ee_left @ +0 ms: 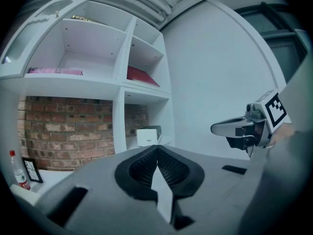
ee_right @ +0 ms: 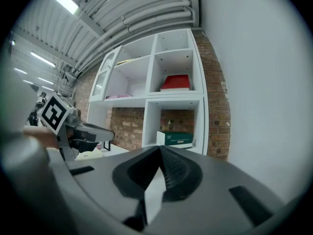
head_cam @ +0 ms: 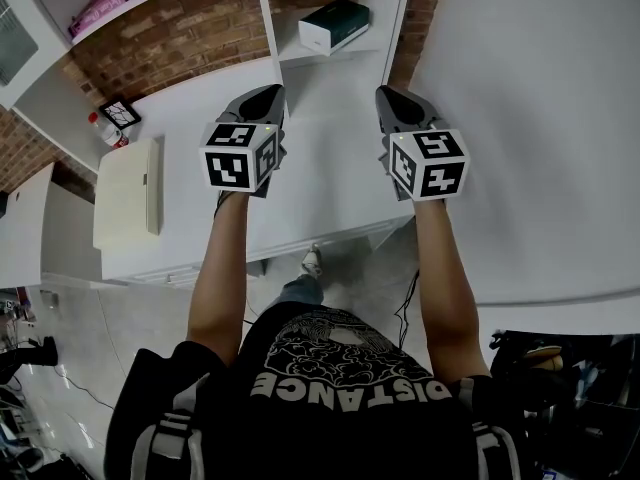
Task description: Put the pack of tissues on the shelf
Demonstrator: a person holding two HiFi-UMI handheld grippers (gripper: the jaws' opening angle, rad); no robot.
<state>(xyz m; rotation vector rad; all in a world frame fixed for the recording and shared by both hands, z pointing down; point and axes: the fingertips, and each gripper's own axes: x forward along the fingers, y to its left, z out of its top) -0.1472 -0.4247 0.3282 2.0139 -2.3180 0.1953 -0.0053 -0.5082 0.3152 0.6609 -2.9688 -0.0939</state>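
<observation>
In front of me the white counter (head_cam: 320, 193) carries a flat cream box (head_cam: 127, 193) at its left end; behind that box a red-capped bottle (head_cam: 108, 131) stands just beside a small black-framed picture (head_cam: 120, 114), both near the brick wall (head_cam: 180, 43); a plain white wall (head_cam: 530, 118) fills my right; pale floor (head_cam: 100, 318) lies below; pipes (ee_right: 146, 13) run along the ceiling.

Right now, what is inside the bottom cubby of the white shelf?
A green-and-white box sits on the floor of the cubby, with the brick wall showing behind it. Anything lying behind the box is covered.
</observation>
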